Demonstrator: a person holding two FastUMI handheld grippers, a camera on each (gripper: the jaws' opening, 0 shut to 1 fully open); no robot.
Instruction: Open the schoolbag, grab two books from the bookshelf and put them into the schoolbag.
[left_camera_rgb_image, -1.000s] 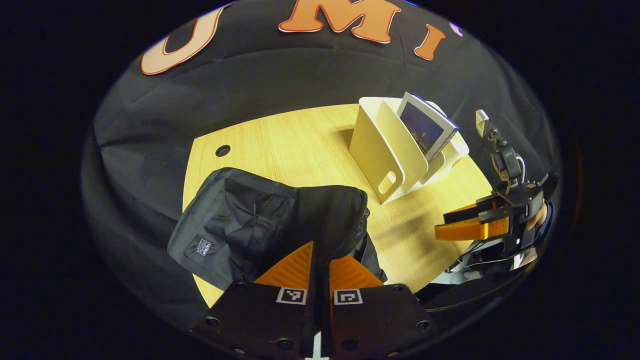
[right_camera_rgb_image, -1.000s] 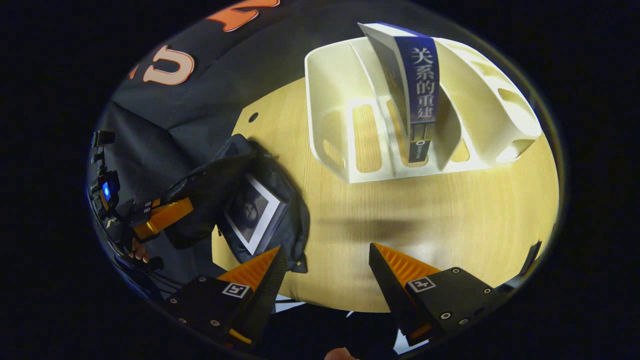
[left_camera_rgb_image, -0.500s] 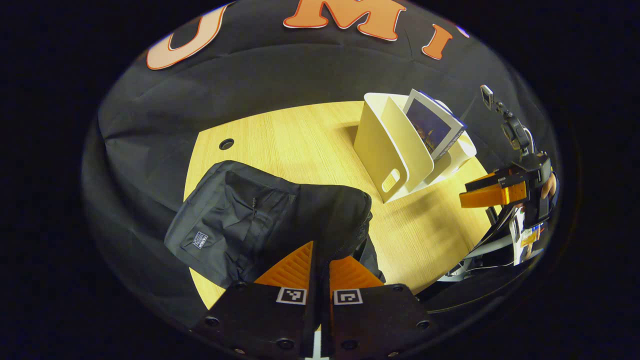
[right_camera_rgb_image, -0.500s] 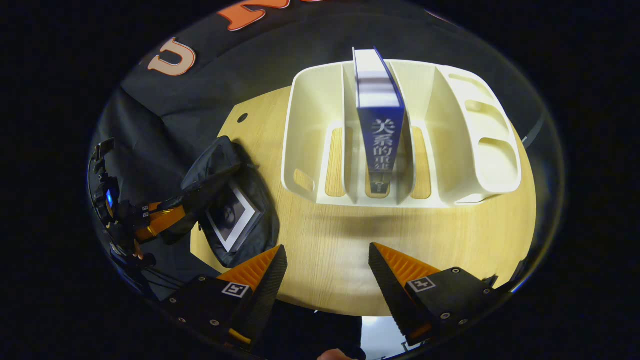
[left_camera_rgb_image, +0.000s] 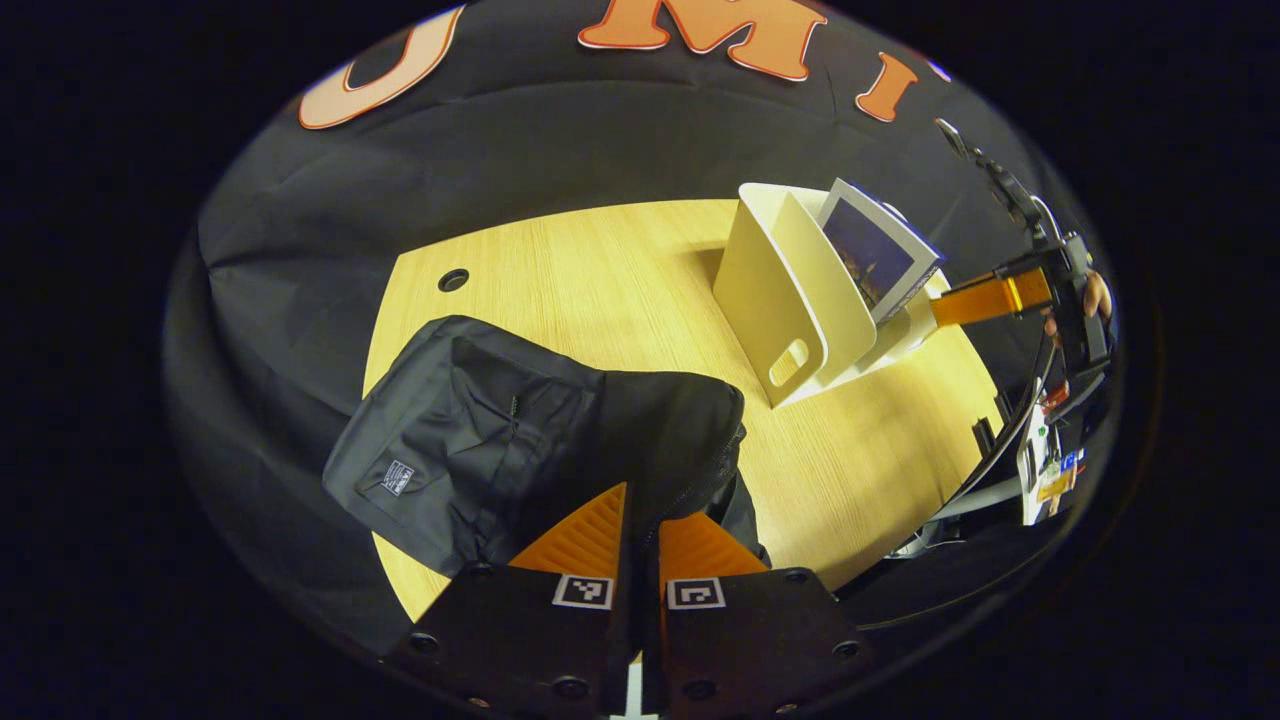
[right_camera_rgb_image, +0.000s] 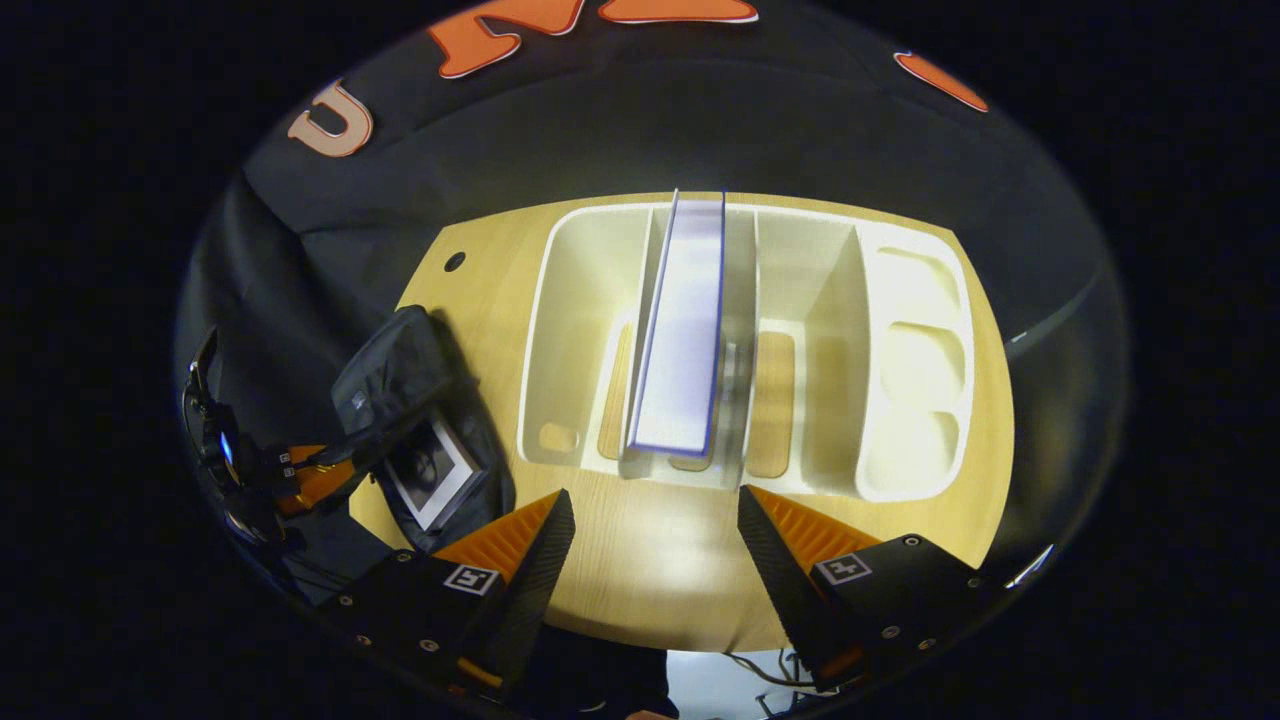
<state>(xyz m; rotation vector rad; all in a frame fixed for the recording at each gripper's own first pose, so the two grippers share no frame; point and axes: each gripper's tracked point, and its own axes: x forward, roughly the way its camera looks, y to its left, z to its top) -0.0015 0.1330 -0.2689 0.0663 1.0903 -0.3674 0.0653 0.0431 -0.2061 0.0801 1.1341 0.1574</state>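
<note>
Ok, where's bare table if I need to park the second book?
Bare wood lies between the schoolbag and the bookshelf, and behind the bag toward the cable hole. The table strip before the right tongs is narrower. The bag corner is crowded.

Small label on schoolbag (left_camera_rgb_image: 397, 478): unreadable; no other text.
</note>
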